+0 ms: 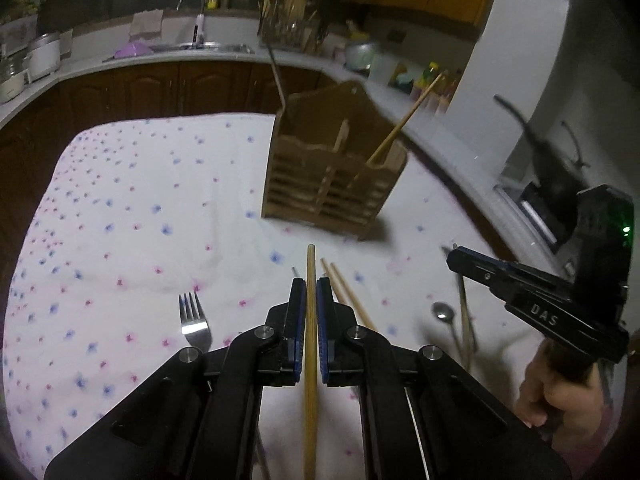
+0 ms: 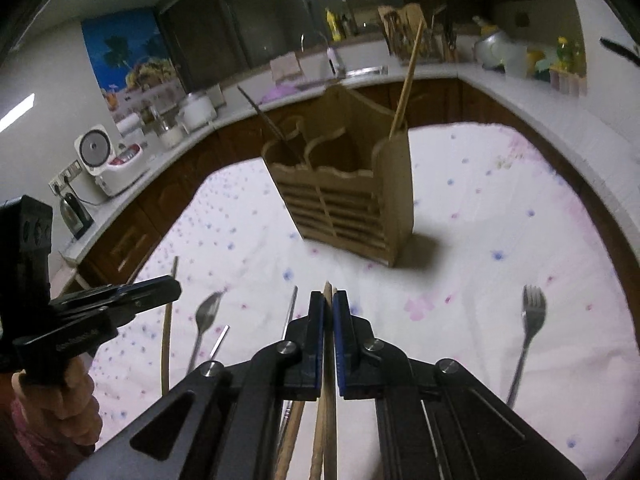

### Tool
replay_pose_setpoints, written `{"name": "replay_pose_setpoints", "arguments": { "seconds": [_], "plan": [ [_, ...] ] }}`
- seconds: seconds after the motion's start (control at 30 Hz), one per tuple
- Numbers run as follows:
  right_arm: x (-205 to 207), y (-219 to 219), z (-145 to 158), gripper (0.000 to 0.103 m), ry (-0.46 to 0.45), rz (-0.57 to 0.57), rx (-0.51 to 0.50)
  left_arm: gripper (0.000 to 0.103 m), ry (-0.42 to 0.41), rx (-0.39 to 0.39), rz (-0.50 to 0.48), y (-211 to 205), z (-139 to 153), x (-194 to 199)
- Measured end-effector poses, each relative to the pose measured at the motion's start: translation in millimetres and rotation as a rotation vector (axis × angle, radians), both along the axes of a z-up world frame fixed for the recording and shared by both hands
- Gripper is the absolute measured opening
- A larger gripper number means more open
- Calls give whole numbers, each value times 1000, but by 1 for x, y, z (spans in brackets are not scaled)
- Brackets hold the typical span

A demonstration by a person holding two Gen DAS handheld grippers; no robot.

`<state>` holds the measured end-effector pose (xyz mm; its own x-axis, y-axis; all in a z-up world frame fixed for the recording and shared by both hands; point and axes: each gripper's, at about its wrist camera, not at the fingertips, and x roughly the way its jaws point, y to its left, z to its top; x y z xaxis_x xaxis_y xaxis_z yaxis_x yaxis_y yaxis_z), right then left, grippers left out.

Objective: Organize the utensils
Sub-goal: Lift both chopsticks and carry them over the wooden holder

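Observation:
My left gripper (image 1: 310,282) is shut on a wooden chopstick (image 1: 311,258), which it holds lengthwise above the flowered cloth (image 1: 132,216). My right gripper (image 2: 328,296) is likewise shut on a wooden chopstick (image 2: 328,396) whose tip pokes out ahead of the pads. Each gripper shows in the other's view, right gripper (image 1: 454,258) and left gripper (image 2: 174,288), each with its stick. Ahead stands the slatted wooden caddy (image 1: 332,172) (image 2: 348,192). A wooden chopstick (image 2: 406,84) leans in its right compartment and a thin dark stick (image 2: 268,120) in its left.
On the cloth lie a fork (image 1: 195,320), two wooden chopsticks (image 1: 348,296), a spoon (image 1: 443,312), another fork (image 2: 532,320) and a metal chopstick (image 2: 292,308). A curved kitchen counter (image 1: 224,58) with sink, pots and bottles rings the table.

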<state>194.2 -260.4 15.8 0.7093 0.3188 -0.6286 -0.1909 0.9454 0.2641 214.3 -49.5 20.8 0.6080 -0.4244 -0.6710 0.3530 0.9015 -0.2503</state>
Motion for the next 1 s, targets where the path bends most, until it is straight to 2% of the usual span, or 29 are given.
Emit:
{"name": "replay_pose_setpoints", "arguments": {
  "seconds": [0.17,0.57,0.83,1.0],
  "plan": [
    [-14,-1,18,5,-45,-8,8,4,-53,-18,-4,6,22,-23],
    [-47,-8,54,5,-155,-28,38,4,-140,-59,11,23,49,-56],
    [-57,-11,78,5,-230,-45,52,4,-219,-71,48,33,69,-64],
    [-59,-15,86,5,-272,-61,73,4,-239,-80,64,38,74,-62]
  ]
}}
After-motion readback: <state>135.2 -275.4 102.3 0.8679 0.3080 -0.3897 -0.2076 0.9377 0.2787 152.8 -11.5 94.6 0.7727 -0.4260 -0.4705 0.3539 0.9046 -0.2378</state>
